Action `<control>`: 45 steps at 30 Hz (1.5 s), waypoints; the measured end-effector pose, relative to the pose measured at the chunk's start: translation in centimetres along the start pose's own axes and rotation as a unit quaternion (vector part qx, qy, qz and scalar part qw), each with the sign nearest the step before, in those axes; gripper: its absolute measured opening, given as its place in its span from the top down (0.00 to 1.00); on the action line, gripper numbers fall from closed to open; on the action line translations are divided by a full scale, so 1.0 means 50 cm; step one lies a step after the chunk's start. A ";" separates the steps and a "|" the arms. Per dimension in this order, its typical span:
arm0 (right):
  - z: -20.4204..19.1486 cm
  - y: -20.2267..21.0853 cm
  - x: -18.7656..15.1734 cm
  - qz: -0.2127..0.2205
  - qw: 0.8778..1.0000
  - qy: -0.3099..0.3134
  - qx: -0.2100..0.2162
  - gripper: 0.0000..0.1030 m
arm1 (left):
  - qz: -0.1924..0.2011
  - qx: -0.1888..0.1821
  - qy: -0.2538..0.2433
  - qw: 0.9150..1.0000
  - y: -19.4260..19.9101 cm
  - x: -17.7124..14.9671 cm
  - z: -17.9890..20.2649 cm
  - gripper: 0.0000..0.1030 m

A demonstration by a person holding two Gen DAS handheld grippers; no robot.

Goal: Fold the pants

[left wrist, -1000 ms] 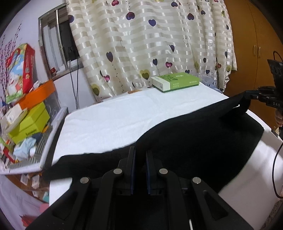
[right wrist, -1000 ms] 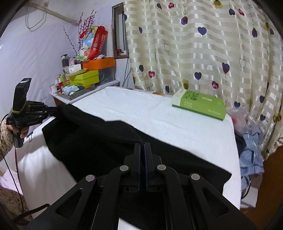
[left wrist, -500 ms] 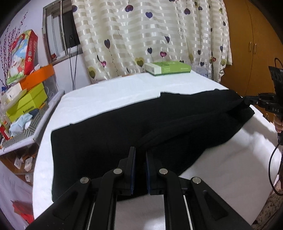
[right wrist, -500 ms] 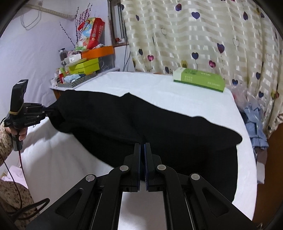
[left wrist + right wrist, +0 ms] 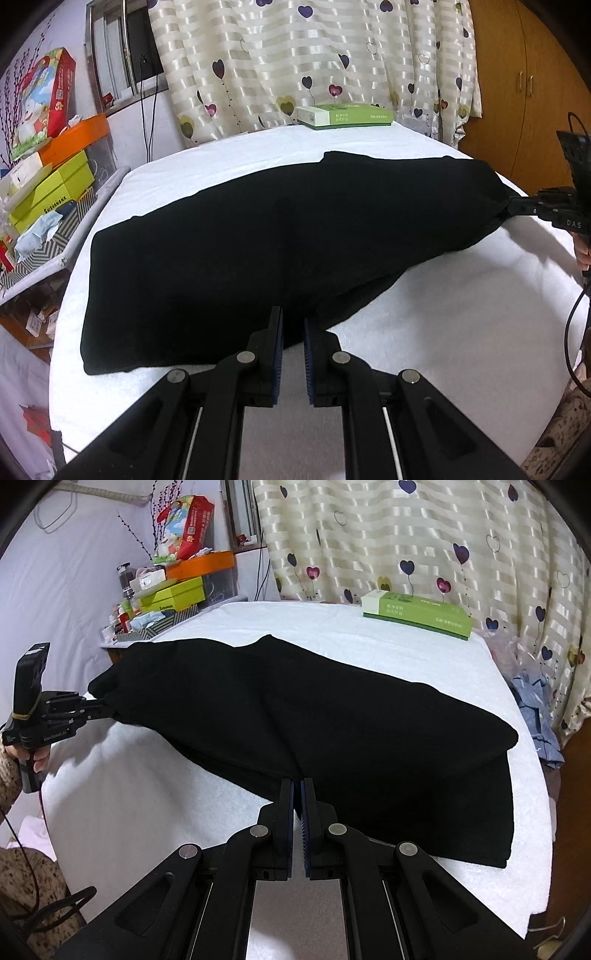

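The black pants (image 5: 277, 240) lie lengthwise on the white-covered table (image 5: 443, 332), with one layer folded over another. My left gripper (image 5: 293, 321) is shut on the near edge of the cloth at one end. In the right wrist view the pants (image 5: 332, 716) stretch across the table (image 5: 147, 812), and my right gripper (image 5: 297, 786) is shut on their near edge. Each gripper shows in the other's view: the right gripper (image 5: 532, 206) pinches the far right end, the left gripper (image 5: 99, 709) the far left end.
A green box (image 5: 343, 116) (image 5: 417, 614) lies at the table's back edge by the heart-print curtain. A cluttered shelf of boxes (image 5: 44, 192) stands to the left. Blue clothes (image 5: 535, 709) hang off the right side. A person's hand (image 5: 37, 760) grips the left handle.
Both grippers came down and toward the near edge with the pants, which hung lifted and draped a second ago and now lie flat on the table, folded over.
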State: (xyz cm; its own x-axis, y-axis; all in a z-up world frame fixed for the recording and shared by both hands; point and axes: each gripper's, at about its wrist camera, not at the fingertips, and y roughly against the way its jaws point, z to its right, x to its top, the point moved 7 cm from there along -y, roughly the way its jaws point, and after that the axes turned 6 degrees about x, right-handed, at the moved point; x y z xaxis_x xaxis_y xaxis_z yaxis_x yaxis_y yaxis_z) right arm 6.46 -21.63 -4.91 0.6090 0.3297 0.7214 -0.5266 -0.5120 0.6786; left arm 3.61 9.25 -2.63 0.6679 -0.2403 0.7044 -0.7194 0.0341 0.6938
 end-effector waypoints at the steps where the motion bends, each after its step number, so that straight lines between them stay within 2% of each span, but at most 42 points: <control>1: 0.000 0.000 0.000 0.000 1.000 0.000 0.000 0.96 | 0.000 0.000 0.000 1.000 0.001 -0.002 0.000 0.89; 5: 0.003 -0.005 -0.009 -0.017 1.000 -0.007 0.001 0.96 | -0.010 0.001 -0.005 1.000 -0.006 -0.010 0.003 0.87; 11: 0.021 0.025 -0.030 -0.019 1.000 -0.023 -0.006 0.96 | -0.023 -0.006 -0.009 1.000 -0.004 -0.023 0.001 0.84; 14: 0.045 0.051 -0.030 -0.008 0.999 -0.045 -0.012 0.96 | -0.038 -0.013 -0.006 0.999 -0.003 -0.033 -0.002 0.84; 16: 0.082 0.092 -0.022 0.027 0.997 -0.072 -0.030 0.96 | -0.045 -0.020 0.004 0.999 0.000 -0.038 -0.006 0.84; 17: 0.082 0.092 -0.022 0.027 0.997 -0.072 -0.030 0.95 | -0.043 -0.028 0.011 0.999 0.005 -0.037 -0.007 0.84; 18: 0.096 0.102 -0.021 0.036 0.995 -0.084 -0.041 0.92 | -0.039 -0.041 0.018 0.998 0.013 -0.033 -0.005 0.84; 20: 0.168 0.128 -0.034 0.063 0.983 -0.161 -0.067 0.85 | -0.018 -0.062 0.026 0.998 0.033 -0.018 0.001 0.84; 21: 0.168 0.128 -0.034 0.063 0.983 -0.161 -0.067 0.79 | -0.007 -0.069 0.029 0.997 0.041 -0.008 0.003 0.82; 22: 0.188 0.129 -0.040 0.064 0.978 -0.183 -0.076 0.70 | 0.001 -0.076 0.032 0.997 0.047 0.001 0.006 0.80; 24: 0.219 0.128 -0.055 0.057 0.970 -0.212 -0.104 0.58 | 0.013 -0.092 0.039 0.995 0.052 0.023 0.014 0.75; 25: 0.229 0.125 -0.060 0.051 0.968 -0.216 -0.118 0.58 | 0.015 -0.101 0.040 0.994 0.050 0.032 0.021 0.71; 27: 0.247 0.107 -0.066 0.032 0.965 -0.226 -0.130 0.58 | 0.016 -0.110 0.038 0.993 0.038 0.049 0.036 0.68; 33: 0.253 0.091 -0.057 0.015 0.964 -0.236 -0.123 0.58 | 0.001 -0.126 0.021 0.992 -0.015 0.076 0.096 0.67; 34: 0.253 0.088 -0.059 0.016 0.964 -0.241 -0.114 0.67 | -0.002 -0.123 0.015 0.992 -0.022 0.078 0.104 0.67; 36: 0.258 0.086 -0.061 0.017 0.962 -0.255 -0.100 0.93 | -0.006 -0.125 0.007 0.992 -0.033 0.080 0.117 0.67; 37: 0.255 0.082 -0.064 0.017 0.961 -0.264 -0.075 0.93 | -0.012 -0.129 0.005 0.992 -0.039 0.080 0.121 0.67; 42: 0.264 0.111 -0.067 0.047 0.959 -0.273 -0.064 0.93 | -0.035 -0.141 0.002 0.989 -0.054 0.062 0.129 0.67; 44: 0.273 0.120 -0.071 0.053 0.953 -0.293 -0.049 0.93 | -0.037 -0.143 0.006 0.989 -0.052 0.059 0.129 0.67; 45: 0.285 0.111 -0.081 0.048 0.946 -0.319 -0.037 0.93 | -0.038 -0.144 0.008 0.989 -0.051 0.057 0.130 0.67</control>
State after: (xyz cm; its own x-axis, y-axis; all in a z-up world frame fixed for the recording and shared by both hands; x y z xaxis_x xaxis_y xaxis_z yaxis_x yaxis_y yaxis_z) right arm 9.52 -37.11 -6.04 0.7775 -0.2736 0.5662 -0.6236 -0.4511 0.6384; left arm 6.14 2.18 -3.36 0.7231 -0.2378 0.6485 -0.5834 0.2925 0.7577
